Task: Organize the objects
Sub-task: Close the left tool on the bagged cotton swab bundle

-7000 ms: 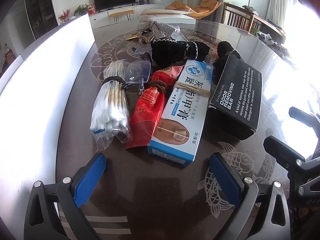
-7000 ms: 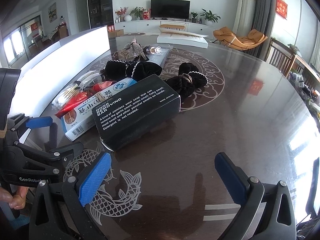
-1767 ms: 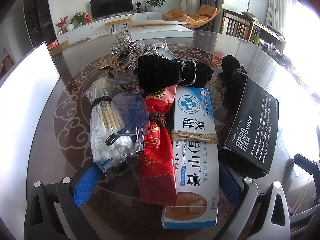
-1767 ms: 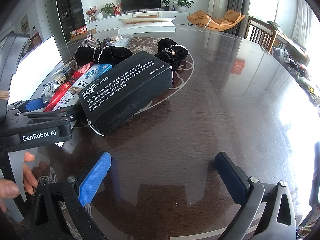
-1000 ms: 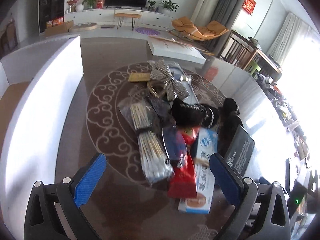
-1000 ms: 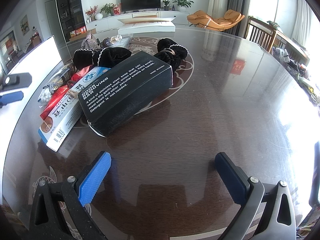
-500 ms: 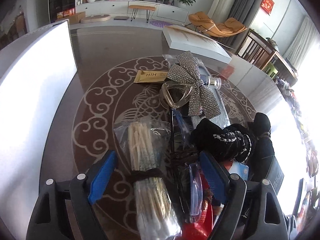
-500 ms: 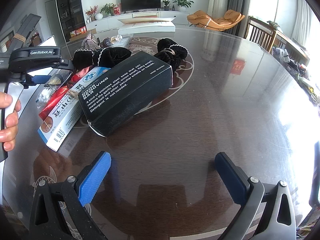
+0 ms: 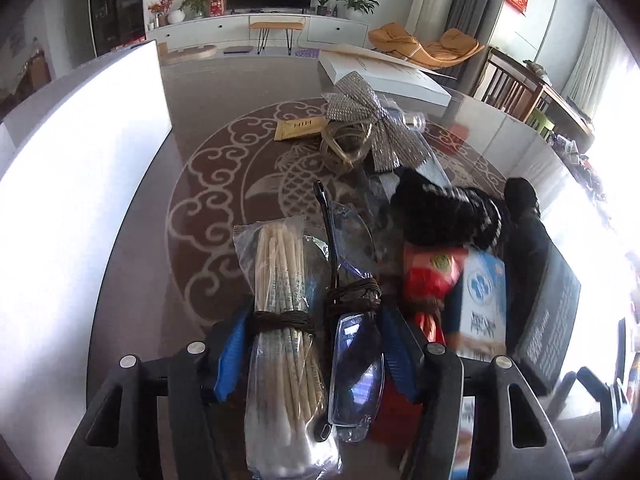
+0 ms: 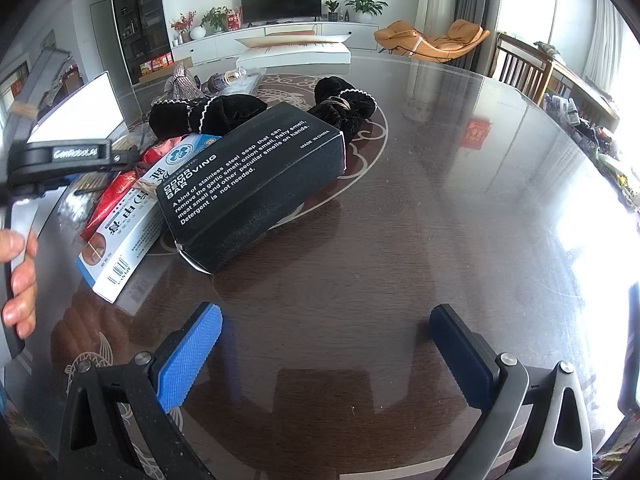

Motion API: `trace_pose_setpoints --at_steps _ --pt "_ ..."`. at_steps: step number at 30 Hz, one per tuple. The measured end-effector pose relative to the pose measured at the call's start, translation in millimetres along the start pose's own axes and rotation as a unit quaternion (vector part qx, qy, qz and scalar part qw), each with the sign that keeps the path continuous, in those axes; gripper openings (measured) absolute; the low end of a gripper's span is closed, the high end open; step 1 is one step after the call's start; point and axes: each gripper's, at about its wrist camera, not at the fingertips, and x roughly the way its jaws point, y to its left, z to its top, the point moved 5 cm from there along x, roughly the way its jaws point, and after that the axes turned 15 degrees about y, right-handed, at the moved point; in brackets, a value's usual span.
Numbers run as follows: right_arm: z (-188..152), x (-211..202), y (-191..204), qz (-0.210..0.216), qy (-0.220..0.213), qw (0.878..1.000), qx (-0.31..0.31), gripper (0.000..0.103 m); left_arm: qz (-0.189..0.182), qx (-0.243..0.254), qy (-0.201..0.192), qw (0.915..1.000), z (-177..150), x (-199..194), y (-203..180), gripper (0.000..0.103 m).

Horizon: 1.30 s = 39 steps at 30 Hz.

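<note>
Cotton swabs point(image 9: 280, 320): lying bagged between the closing left gripper point(image 9: 310, 354) fingers, beside the glasses point(image 9: 354, 344).
Advice: centring on the tied waist.
Right gripper point(image 10: 326, 350): hovering open, empty.

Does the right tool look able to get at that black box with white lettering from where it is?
Probably yes: the right tool stands open over bare table, and the black box with white lettering lies just ahead, unblocked.

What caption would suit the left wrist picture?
Left gripper closing around a bagged cotton swab bundle and clear glasses on the patterned table.
</note>
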Motion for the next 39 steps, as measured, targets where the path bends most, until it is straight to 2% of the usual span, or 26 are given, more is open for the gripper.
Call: trace_pose_setpoints --at_steps 6,10,14,18,20,22,23,26,27,31,35,39 --pt "0 0 0 0.000 0.000 1.000 0.000 0.103 -0.041 0.004 0.014 0.9990 -57 -22 9 0.062" --pt "0 0 0 0.000 0.000 1.000 0.000 0.103 -0.048 0.002 0.026 0.9985 -66 -25 19 0.078" --pt "0 0 0 0.000 0.000 1.000 0.000 0.103 -0.058 -0.003 0.029 0.9979 -75 -32 25 0.078" --pt "0 0 0 0.000 0.000 1.000 0.000 0.103 -0.081 -0.006 0.000 0.9967 -75 -48 26 0.079" --pt "0 0 0 0.000 0.000 1.000 0.000 0.103 -0.057 -0.004 -0.011 0.9983 -73 -51 26 0.083" --pt "0 0 0 0.000 0.000 1.000 0.000 0.103 -0.021 -0.005 -0.006 0.9998 -69 -43 27 0.083" --pt "0 0 0 0.000 0.000 1.000 0.000 0.103 -0.014 -0.006 0.000 0.9999 -67 -37 27 0.083" --pt "0 0 0 0.000 0.000 1.000 -0.001 0.103 -0.011 -0.007 0.020 0.9997 -63 -19 23 0.085" --pt "0 0 0 0.000 0.000 1.000 -0.001 0.103 0.000 0.001 0.012 0.9999 -62 -18 18 0.086" --pt "0 0 0 0.000 0.000 1.000 -0.001 0.103 0.004 0.021 0.013 0.9997 -61 -13 3 0.089" --pt "-1 0 -1 0.000 0.000 1.000 -0.001 0.103 0.007 0.027 0.014 0.9995 -62 -12 4 0.090" --pt "-1 0 -1 0.000 0.000 1.000 -0.001 0.103 0.033 0.032 0.025 0.9986 -65 -12 11 0.091"
